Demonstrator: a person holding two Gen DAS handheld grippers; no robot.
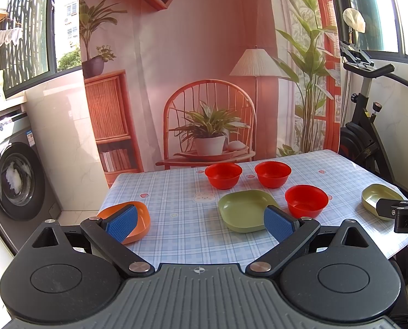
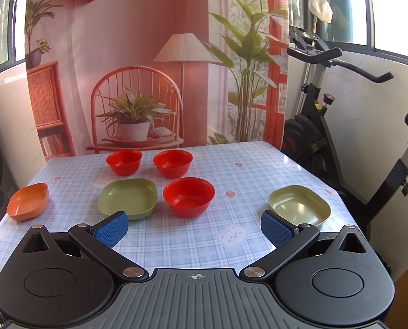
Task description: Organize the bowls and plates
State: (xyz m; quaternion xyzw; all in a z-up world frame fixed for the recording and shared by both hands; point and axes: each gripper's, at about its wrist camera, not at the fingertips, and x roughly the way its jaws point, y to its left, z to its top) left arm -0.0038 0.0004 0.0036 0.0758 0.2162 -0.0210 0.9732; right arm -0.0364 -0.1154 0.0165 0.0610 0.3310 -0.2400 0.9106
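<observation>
Three red bowls stand on the checked table: two at the back [image 1: 223, 175] [image 1: 272, 174] and one nearer [image 1: 306, 201]; they also show in the right wrist view [image 2: 124, 162] [image 2: 172, 163] [image 2: 188, 196]. A green square plate [image 1: 245, 210] [image 2: 127, 198] lies beside the near bowl. A second green plate [image 1: 379, 200] [image 2: 299, 205] lies at the right. An orange plate [image 1: 134, 219] [image 2: 27, 201] lies at the left edge. My left gripper [image 1: 199, 223] is open and empty above the table's near edge. My right gripper [image 2: 194, 229] is open and empty too.
The table [image 2: 258, 170] has a blue plaid cloth. A washing machine [image 1: 14, 181] stands to the left, an exercise bike [image 2: 327, 126] to the right. A printed backdrop [image 1: 204, 82] hangs behind the table. The right gripper's body [image 1: 404, 213] shows at the right edge of the left view.
</observation>
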